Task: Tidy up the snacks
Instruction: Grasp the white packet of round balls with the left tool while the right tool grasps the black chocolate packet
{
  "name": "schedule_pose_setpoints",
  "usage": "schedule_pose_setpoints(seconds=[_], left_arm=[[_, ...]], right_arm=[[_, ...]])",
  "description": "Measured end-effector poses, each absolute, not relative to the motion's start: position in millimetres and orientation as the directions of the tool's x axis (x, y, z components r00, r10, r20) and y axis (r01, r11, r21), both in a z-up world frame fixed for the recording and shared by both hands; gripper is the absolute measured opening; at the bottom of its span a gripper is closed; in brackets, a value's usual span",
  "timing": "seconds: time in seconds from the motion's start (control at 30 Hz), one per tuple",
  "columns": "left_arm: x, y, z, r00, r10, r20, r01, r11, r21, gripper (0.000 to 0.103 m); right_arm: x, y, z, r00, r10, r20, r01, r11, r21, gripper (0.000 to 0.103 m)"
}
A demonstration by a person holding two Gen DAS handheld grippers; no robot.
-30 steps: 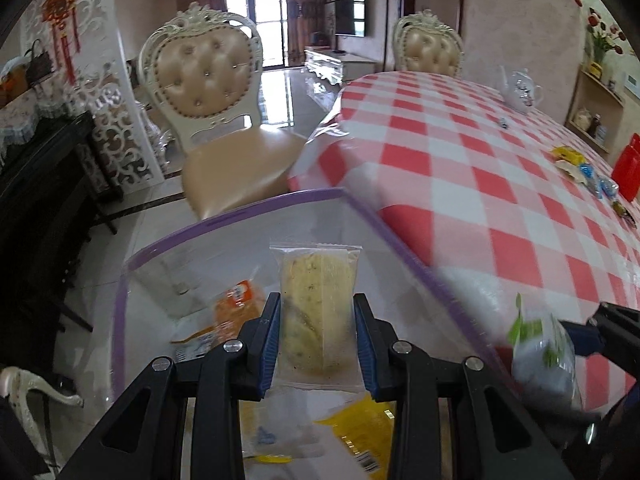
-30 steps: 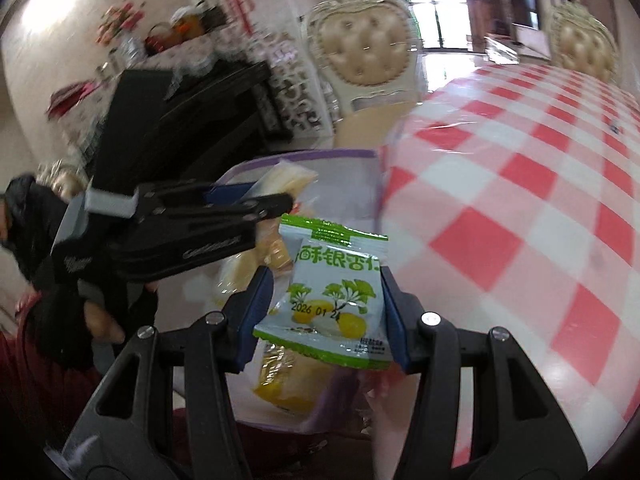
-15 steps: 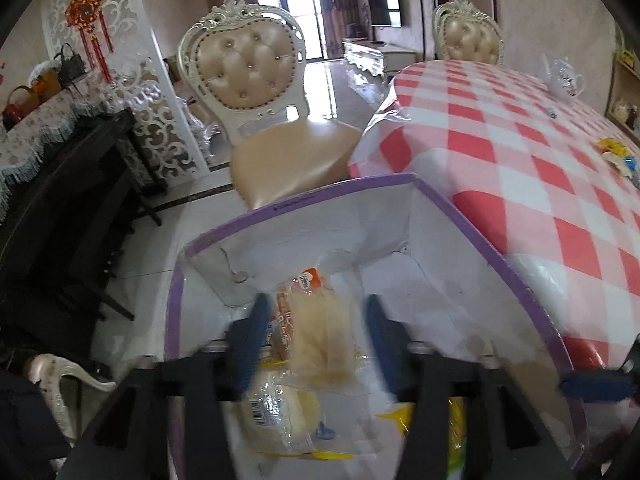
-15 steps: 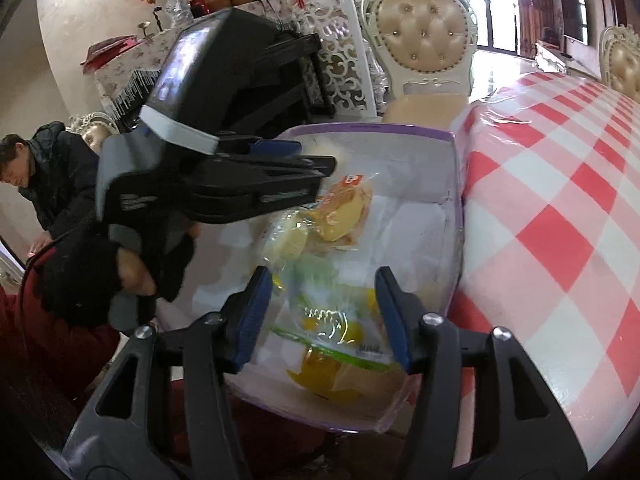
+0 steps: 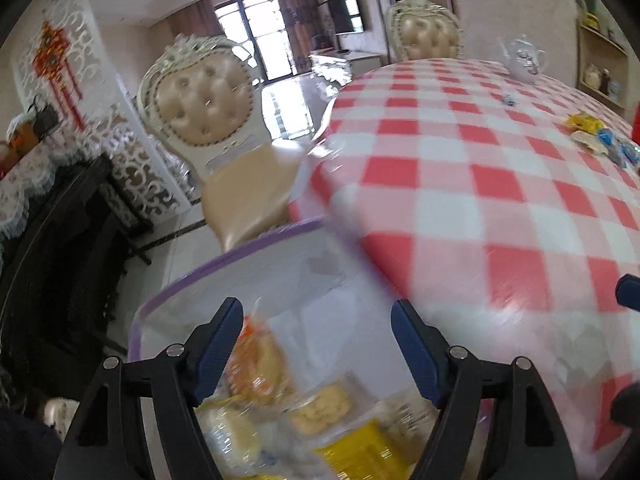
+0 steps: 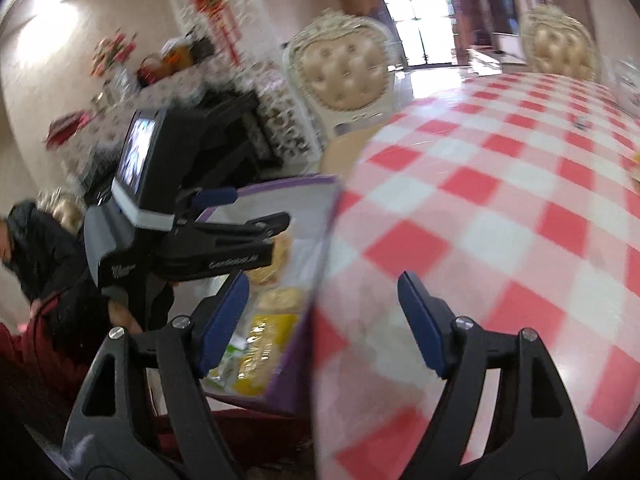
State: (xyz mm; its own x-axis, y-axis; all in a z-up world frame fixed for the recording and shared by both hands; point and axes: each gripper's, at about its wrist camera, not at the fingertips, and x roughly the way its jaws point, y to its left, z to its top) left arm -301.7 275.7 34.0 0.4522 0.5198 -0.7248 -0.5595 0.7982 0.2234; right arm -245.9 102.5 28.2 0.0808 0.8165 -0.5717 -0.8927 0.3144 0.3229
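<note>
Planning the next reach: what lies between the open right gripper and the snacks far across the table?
Only bare checked tablecloth lies between right gripper and snacks, per left wrist view.

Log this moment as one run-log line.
left gripper: open, empty, over clear purple-rimmed bag | right gripper: open, empty, at checkered tablecloth edge | snack packets: inside bag | loose snacks: on table

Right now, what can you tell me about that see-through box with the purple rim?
The box looks like clear plastic with a purple rim. It is open on top and sits beside the edge of the checked table, lower than the tabletop. Several wrapped snacks lie loose inside, mostly yellow and orange. The open left gripper hangs over it, holding nothing. What the box rests on is hidden.
</note>
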Motion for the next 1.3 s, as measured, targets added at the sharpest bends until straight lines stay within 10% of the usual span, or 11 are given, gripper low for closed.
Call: schedule_pose_setpoints(seconds=[0.57,0.77,1.03,1.1,1.13,1.3], left_arm=[[-48,95,47,0.677,-0.055,-0.734,0.024,0.998,-0.052,0.084],[46,64,28,0.646,-0.045,-0.762,0.195,0.975,0.108,0.084],[105,77,3,0.546,-0.176,-0.819,0.300,0.954,-0.005,0.087],[104,70,4,0.546,-0.209,-0.811,0.335,0.942,-0.017,0.079],[100,65,6,0.559,-0.218,-0.800,0.351,0.936,-0.009,0.054],[71,45,12,0.581,-0.238,-0.778,0.359,0.933,-0.017,0.044]], right_arm=[[-73,-129,36,0.605,0.534,-0.590,-0.427,0.843,0.327,0.085],[-42,-202,32,0.669,0.459,-0.585,-0.220,0.874,0.433,0.085],[-21,-220,25,0.646,0.433,-0.628,-0.145,0.878,0.456,0.085],[-17,-223,19,0.645,0.422,-0.637,-0.130,0.882,0.453,0.085],[-13,-227,14,0.642,0.423,-0.640,-0.124,0.880,0.458,0.085],[-11,-231,8,0.631,0.431,-0.645,-0.115,0.874,0.472,0.085]])
